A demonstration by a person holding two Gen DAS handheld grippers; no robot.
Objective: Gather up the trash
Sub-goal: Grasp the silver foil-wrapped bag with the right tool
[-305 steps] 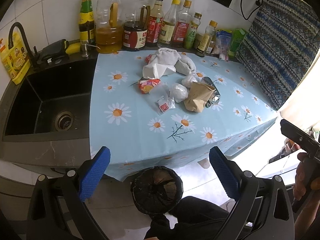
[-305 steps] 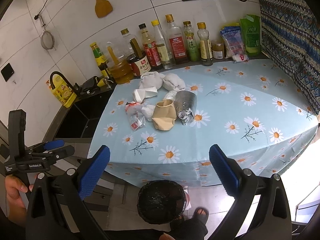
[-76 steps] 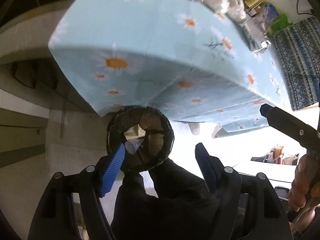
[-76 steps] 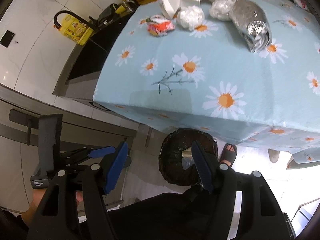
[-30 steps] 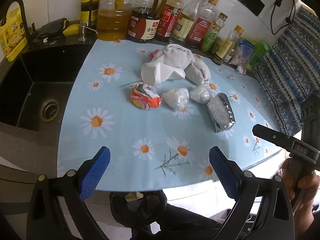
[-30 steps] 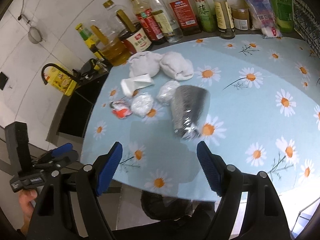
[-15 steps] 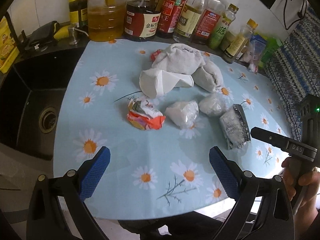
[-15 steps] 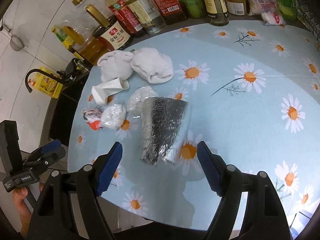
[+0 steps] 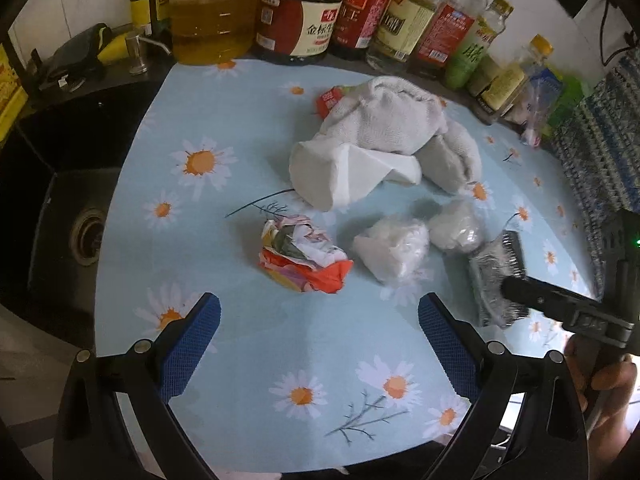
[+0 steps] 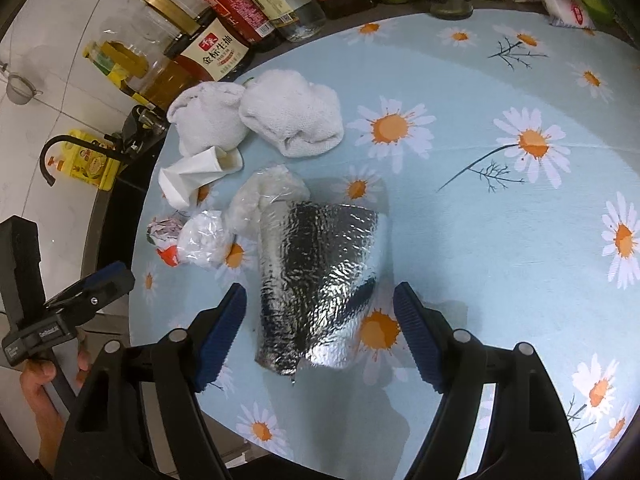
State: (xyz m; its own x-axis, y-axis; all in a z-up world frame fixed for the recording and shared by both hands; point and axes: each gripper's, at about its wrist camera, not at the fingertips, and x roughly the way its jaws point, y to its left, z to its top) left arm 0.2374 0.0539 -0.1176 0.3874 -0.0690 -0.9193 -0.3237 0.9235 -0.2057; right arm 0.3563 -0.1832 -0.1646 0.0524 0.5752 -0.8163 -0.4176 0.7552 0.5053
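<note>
A silver foil bag [image 10: 316, 272] lies on the daisy-print tablecloth [image 10: 500, 208]. Its near end sits between the blue pads of my right gripper [image 10: 320, 330]. The jaws are closing, with a gap still showing on both sides of the bag. In the left wrist view, a crumpled red and orange wrapper [image 9: 304, 258] lies just beyond my left gripper [image 9: 320, 340], which is open and empty. Two clear plastic wads [image 9: 394, 248] [image 9: 456, 226] and a squashed white paper cup [image 9: 344, 176] lie between the wrapper and the foil bag [image 9: 496, 276].
White towels [image 9: 392, 120] are heaped behind the trash. Oil and sauce bottles [image 9: 296, 12] line the back wall. A black sink [image 9: 80, 232] drops off at the left of the cloth. A patterned fabric [image 9: 600, 152] hangs at the right. The table's front edge is just below both grippers.
Both grippers have come forward and down over the table, so the trash looks larger. The foil bag now reaches between the right pads, which have narrowed slightly. The floor bin is out of view.
</note>
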